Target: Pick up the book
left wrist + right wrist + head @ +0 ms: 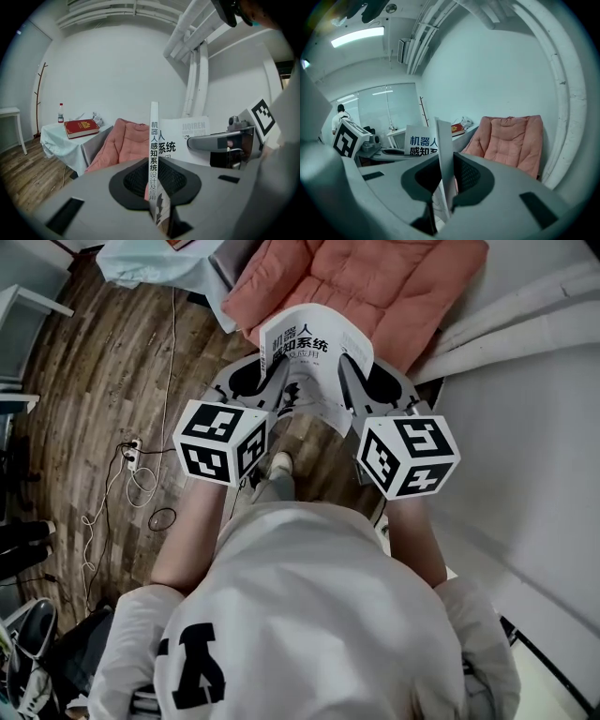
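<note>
White book, held before the pink chair, is pinched at its spine by the left hand-held gripper and at the opposite edge by the right hand-held gripper.

Smooth paper on the book; matt grey plastic with black mesh on the left tool and right tool; quilted pink cloth on the chair; grained wood floor.

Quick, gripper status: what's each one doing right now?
Left gripper: closed on the book, at its spine.
Right gripper: closed on the same book, opposite edge.
</note>
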Demonstrator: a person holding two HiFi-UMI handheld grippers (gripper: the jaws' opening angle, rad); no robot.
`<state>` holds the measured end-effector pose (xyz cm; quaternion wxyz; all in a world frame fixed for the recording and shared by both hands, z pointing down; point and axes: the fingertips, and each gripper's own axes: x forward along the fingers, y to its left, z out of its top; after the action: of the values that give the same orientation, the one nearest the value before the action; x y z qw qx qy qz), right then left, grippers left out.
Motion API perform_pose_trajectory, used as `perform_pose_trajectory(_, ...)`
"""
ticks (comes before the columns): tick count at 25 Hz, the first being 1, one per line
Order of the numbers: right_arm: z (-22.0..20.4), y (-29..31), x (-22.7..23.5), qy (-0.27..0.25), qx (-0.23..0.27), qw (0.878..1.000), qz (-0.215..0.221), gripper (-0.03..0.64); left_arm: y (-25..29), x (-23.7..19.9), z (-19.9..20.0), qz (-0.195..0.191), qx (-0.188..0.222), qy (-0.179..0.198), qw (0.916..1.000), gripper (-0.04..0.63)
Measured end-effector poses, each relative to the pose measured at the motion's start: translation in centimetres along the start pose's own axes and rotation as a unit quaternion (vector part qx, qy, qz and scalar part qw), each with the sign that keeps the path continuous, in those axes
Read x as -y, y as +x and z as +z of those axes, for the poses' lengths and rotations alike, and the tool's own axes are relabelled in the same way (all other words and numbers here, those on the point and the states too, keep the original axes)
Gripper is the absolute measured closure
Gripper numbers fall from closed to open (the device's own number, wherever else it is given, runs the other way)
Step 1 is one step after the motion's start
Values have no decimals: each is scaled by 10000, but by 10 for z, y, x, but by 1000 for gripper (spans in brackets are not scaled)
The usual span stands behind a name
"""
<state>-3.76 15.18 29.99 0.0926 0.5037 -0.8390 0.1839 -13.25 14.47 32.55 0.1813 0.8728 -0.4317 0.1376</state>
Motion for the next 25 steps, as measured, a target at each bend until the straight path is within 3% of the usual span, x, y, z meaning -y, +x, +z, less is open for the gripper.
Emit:
perform_pose_trajectory(6, -24, -82, 6, -49, 71, 10000, 26, 549, -29, 78, -25, 43, 70, 8, 10000, 548)
perform_pose_trajectory(14, -51, -133, 16, -117, 159, 9997, 141, 549, -39, 129, -53, 136, 113, -15, 9998, 548)
perform_pose_trajectory(19, -48, -140, 16, -194, 182, 9995, 154, 549, -43, 136, -52, 154, 125, -101, 9998, 548)
perform_pose_trajectory(25, -39, -152, 8, -195, 351, 9992, -10, 549, -53, 141, -40, 31, 175, 74, 9998, 548)
